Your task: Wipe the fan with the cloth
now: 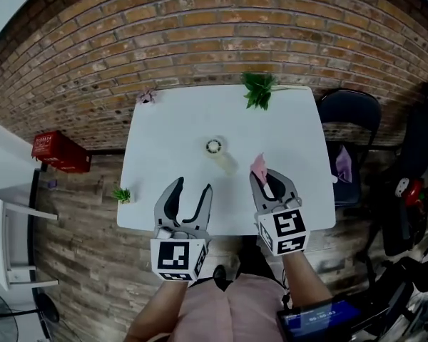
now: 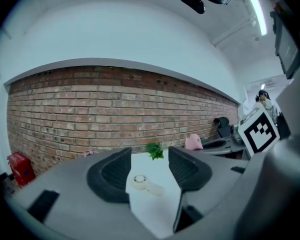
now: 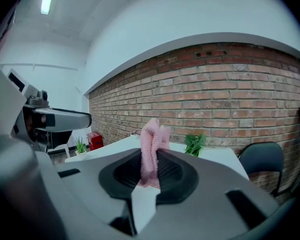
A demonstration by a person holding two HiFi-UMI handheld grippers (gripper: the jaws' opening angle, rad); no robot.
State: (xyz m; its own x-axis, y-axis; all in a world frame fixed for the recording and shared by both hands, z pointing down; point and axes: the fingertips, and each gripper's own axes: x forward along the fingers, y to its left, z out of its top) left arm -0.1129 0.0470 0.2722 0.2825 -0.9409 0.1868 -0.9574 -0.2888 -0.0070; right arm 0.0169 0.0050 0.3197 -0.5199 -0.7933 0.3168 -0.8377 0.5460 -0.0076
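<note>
Logged small white round-headed fan [image 1: 215,148] lying flat midway across white rectangular table [image 1: 164,130], well apart from both grippers. Found left gripper [image 1: 193,185] with jaws spread, nothing between. Found right gripper [image 1: 266,179] pinching crumpled pink textured cloth [image 1: 259,167], held upright above table's near edge.

fan [image 1: 219,153] on table [image 1: 157,155], plant [image 1: 258,90] behind

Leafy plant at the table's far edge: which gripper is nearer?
Right. The right gripper, shut on the pink cloth, is straight in front of the plant; the open left gripper is farther, off to the left.
</note>
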